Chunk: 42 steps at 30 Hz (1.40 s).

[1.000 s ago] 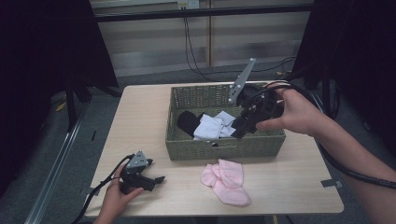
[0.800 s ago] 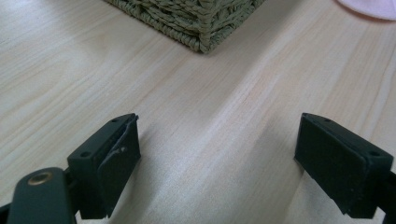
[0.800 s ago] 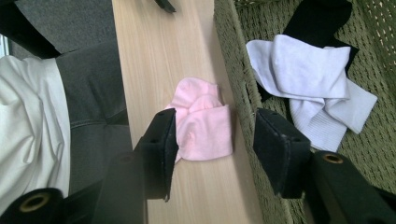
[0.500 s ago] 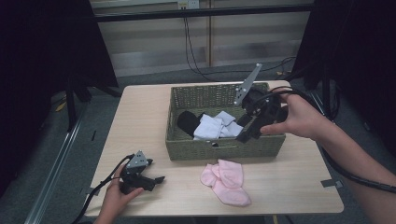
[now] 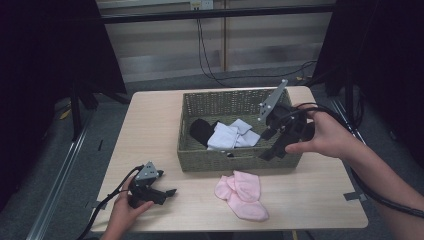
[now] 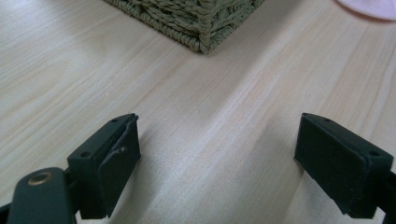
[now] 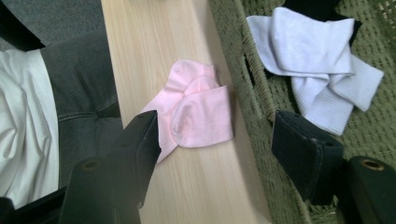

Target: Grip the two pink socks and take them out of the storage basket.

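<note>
- Since a second ago, the right hand-held gripper (image 5: pixel 267 145) has swung from over the basket's middle down toward its front right corner, and its jaws have just been opening, with nothing between them; white socks (image 5: pixel 231 135) lie where it had been working.
- Tabletop (image 5: pixel 150 130): the woven basket (image 5: pixel 230 160) sits at its middle, and I place everything else against that basket.
- Inside the basket, the white socks lie loose near the front wall, with a dark sock (image 5: pixel 201 131) just behind them to the left.
- Outside, the pink socks (image 5: pixel 242 194) lie in a folded pile just in front of the basket's front wall, right of centre.
- By my reading, one drop into the basket is finished and the reach for the pink pair is beginning.
- Right hand-held gripper: released, empty, hanging above the basket's front rim; in the right gripper view the pink socks (image 7: pixel 196 109) sit just ahead of its jaws, apart from them.
- Next it must clear the rim, come down over the pile and close on it.
- Left hand-held gripper (image 5: pixel 167 192): spread wide and empty, resting on the tabletop well left of the basket's front corner (image 6: pixel 205 28).
</note>
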Available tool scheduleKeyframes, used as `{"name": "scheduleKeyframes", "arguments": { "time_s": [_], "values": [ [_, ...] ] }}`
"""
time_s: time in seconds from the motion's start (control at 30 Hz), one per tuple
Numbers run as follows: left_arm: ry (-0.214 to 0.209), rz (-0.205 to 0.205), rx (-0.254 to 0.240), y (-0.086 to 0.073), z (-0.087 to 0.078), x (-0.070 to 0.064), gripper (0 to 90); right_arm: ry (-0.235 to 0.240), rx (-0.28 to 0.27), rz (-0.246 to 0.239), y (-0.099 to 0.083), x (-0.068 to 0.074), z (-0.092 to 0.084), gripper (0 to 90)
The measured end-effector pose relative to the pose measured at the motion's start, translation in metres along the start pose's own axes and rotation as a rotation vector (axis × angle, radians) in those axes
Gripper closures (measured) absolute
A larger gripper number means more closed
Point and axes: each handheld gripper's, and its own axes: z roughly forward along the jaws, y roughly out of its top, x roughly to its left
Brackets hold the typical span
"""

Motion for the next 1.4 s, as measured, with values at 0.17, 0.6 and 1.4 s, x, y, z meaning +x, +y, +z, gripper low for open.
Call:
{"name": "scheduleKeyframes", "arguments": {
  "time_s": [0.17,0.6,1.4],
  "values": [
    [0.000,-0.001,-0.001,0.000,0.000,0.000,13.5,-0.004,0.010,0.007,-0.010,0.002,0.007,30.5],
    [0.000,0.000,0.000,0.000,0.000,0.000,13.5,0.001,-0.013,0.026,-0.037,0.005,0.024,28.0],
    [0.000,-0.002,-0.002,0.000,0.000,0.000,13.5,0.027,-0.084,0.087,-0.092,-0.001,0.057,27.3]
  ]
}}
